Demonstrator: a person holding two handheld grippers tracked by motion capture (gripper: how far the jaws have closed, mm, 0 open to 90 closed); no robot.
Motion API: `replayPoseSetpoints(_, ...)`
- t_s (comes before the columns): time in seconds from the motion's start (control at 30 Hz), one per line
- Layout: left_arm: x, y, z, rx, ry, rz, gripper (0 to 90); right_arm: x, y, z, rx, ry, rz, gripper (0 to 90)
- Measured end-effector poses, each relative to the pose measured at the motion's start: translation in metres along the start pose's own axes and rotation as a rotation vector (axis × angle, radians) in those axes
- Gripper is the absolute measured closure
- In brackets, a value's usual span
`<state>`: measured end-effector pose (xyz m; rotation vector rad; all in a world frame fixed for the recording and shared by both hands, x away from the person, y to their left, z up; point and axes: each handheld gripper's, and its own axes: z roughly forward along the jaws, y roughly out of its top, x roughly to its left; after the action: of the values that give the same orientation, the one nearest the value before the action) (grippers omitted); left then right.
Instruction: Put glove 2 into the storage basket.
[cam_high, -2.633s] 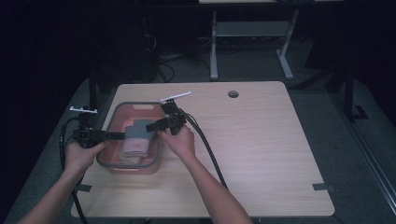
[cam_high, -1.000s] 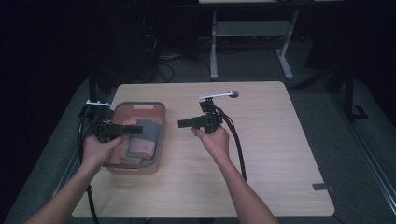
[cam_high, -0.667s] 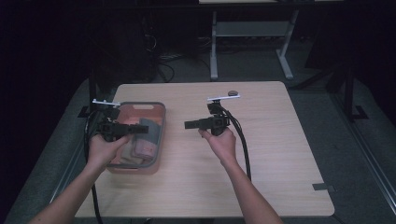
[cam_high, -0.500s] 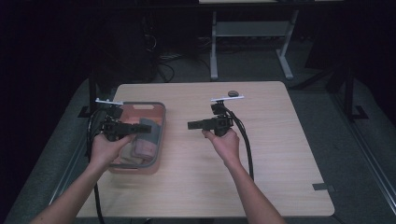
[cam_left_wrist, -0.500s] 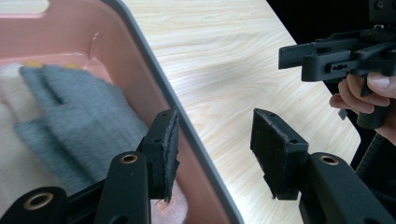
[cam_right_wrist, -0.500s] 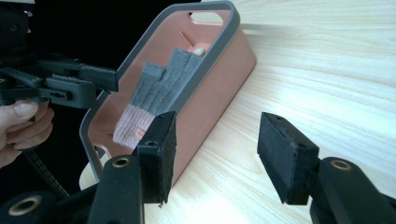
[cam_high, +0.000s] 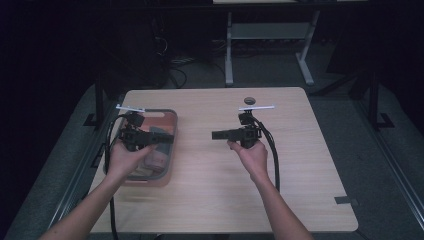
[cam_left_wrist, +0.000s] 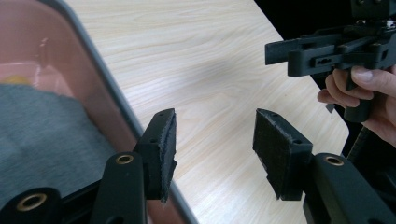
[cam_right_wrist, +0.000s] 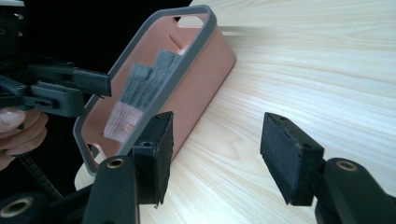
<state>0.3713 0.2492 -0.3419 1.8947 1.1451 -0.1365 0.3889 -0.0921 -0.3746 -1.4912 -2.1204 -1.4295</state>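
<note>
You look done with the packing: the grey glove (cam_right_wrist: 140, 91) lies inside the pink bin (cam_right_wrist: 208, 56), and both tongs, left (cam_high: 157, 138) and right (cam_high: 216, 135), hold nothing, their jaws parted and just been opening. The right tongs hover well right of the bin. Next, set them down. What lies under the glove is hidden.

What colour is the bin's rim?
Grey, on a pink bin; the right gripper view shows it best.
</note>
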Motion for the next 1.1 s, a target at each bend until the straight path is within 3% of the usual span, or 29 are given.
replayPoseSetpoints(1.1,-0.041,0.004,0.043,0.023,-0.064,0.070,43.9,-0.038,-0.027,-0.056,-0.053,-0.056,0.051,40.9)
